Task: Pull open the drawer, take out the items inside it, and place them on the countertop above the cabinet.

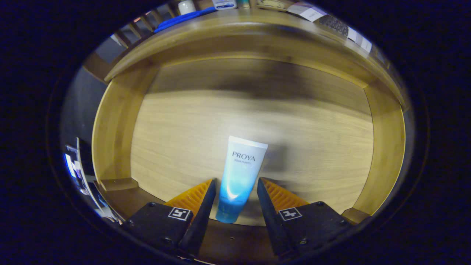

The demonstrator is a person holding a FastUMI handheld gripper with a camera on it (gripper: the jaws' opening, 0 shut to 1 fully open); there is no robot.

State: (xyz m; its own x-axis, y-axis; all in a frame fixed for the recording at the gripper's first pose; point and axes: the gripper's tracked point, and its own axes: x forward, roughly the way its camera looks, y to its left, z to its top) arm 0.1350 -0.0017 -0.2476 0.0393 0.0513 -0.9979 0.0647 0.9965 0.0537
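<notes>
I am looking down into the open wooden drawer (pixel 117 121). A white-to-blue cosmetic tube (pixel 241 173) stands between my fingers, flat end pointing away and blue cap end towards me. My gripper (pixel 236 184) is shut on its lower half, one finger pressing each side. The tube is sharp while the drawer floor behind it is blurred. Its shadow falls apart from it, to its right on the floor, so it hangs above the floor. The countertop (pixel 257 22) runs above the drawer's far side.
On the countertop lie a blue cloth (pixel 184 17), a white bottle (pixel 186 6), a small box (pixel 224 3) and some flat packets (pixel 312 14). The drawer's side walls rise left and right of the fingers. A wooden chair back (pixel 143 24) shows beyond the counter's left end.
</notes>
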